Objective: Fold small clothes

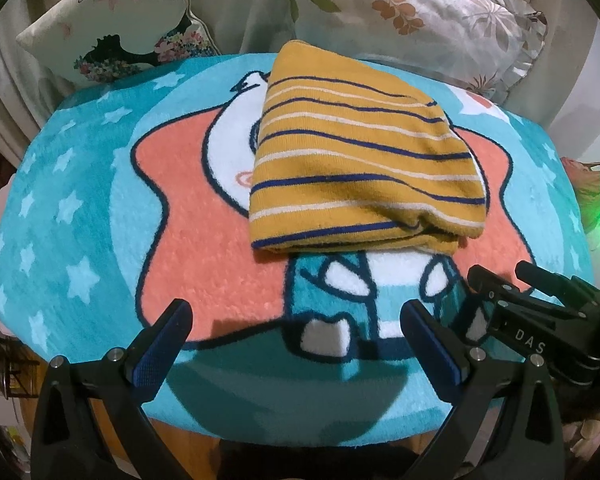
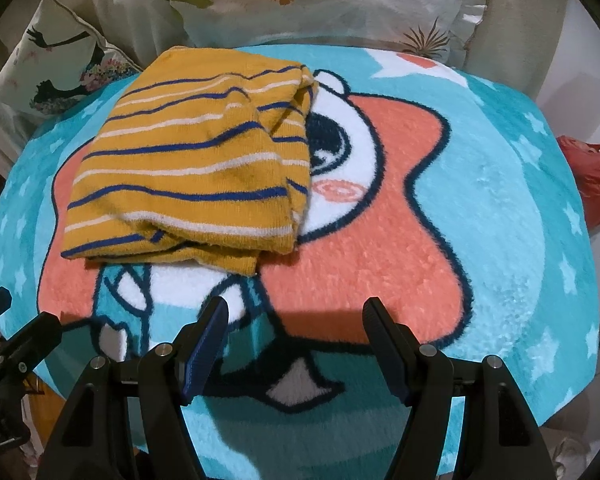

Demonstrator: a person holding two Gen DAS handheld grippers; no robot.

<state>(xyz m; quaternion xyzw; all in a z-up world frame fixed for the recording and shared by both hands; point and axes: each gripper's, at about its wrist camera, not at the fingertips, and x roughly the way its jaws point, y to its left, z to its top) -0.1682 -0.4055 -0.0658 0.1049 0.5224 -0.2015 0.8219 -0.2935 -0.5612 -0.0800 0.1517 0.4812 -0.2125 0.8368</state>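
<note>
Folded mustard garment [image 1: 364, 156] with navy and white stripes, flat on a round blue rug [image 1: 80, 208] with a cartoon star print. Lies ahead of both hand-held grippers, well apart from either, touching neither.

Left hand-held gripper [image 1: 296, 328]: wide open, empty, over the rug's near edge; garment straight ahead, slightly right of centre. Right hand-held gripper [image 2: 296, 320]: wide open, empty, just beside the left one; garment ahead and to the left in this view, near folded edge facing the fingers.

Bulkier, layered right side of garment, visible in right wrist view. Two printed cushions [image 1: 112, 20] behind the rug, against a pale backrest.
</note>
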